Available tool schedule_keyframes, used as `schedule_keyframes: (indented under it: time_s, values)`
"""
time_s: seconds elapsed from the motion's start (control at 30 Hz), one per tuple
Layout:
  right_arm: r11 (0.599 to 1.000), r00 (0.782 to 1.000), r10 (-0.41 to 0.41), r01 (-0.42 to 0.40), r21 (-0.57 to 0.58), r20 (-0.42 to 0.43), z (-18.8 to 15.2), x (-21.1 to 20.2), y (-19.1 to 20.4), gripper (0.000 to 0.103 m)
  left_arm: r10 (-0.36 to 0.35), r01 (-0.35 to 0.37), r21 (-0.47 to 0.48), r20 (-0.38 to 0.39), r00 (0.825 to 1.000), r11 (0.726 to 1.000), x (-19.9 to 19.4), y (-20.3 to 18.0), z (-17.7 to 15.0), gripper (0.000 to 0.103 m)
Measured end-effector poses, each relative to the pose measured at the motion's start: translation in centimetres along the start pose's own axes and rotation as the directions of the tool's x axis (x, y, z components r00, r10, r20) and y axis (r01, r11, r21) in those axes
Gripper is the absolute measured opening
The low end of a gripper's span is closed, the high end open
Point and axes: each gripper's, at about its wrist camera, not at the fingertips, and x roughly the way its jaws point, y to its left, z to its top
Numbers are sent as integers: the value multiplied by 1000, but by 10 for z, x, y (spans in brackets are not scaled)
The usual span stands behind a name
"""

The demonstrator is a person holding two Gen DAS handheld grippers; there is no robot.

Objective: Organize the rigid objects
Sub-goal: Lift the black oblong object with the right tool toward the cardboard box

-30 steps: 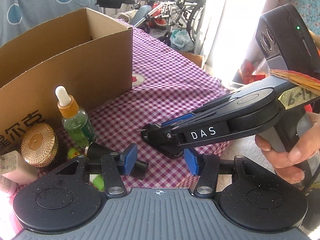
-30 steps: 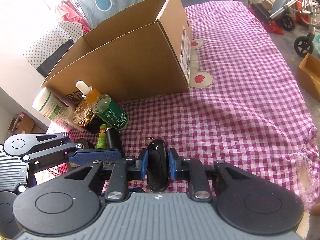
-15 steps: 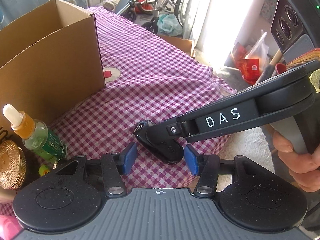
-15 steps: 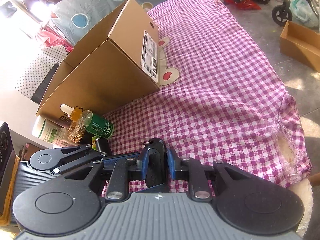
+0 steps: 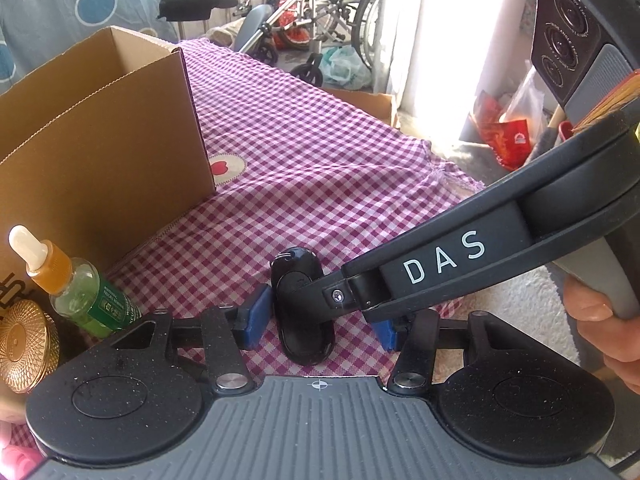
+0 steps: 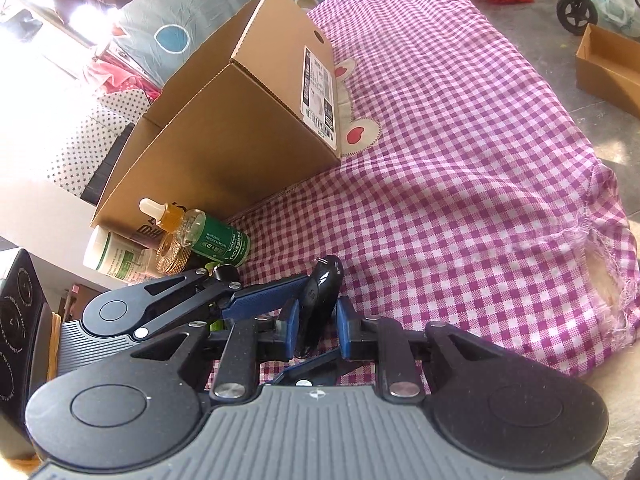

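Observation:
A black key fob (image 5: 301, 308) hangs above the purple checked cloth (image 5: 320, 176), held by my right gripper (image 6: 317, 330), whose blue pads press on both its sides; it also shows in the right wrist view (image 6: 320, 300). My left gripper (image 5: 316, 324) is open, its blue pads on either side of the fob, apart from it. The open cardboard box (image 5: 96, 132) stands at the left. A green dropper bottle (image 5: 80, 288) and a gold-lidded jar (image 5: 22, 344) stand in front of the box.
A white and green tube (image 6: 116, 258) lies by the box. The cloth's torn edge (image 6: 600, 256) drops off at the right. Wheelchairs (image 5: 320, 24) and a small cardboard box (image 6: 608, 68) stand on the floor beyond.
The right gripper has turned the fob, so that it now stands lengthwise between the left gripper's open pads. The left gripper has moved closer around the fob.

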Motion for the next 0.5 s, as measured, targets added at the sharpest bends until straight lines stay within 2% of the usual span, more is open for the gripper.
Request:
schedule_keyframes:
  time_s: [0.1, 0.23, 0.5]
  values:
    - [998, 999, 52, -52, 45, 9, 0, 8, -3, 21, 10, -10, -11, 11, 1000, 1000, 0, 1, -1, 52]
    - [997, 998, 56, -57, 45, 33, -1, 3, 3, 20, 1, -1, -34, 12, 1000, 999, -6, 7, 1, 50]
    - [996, 991, 77, -72, -48, 111, 3, -33, 53, 20, 63, -61, -19, 132, 989, 998, -61, 4, 8, 50]
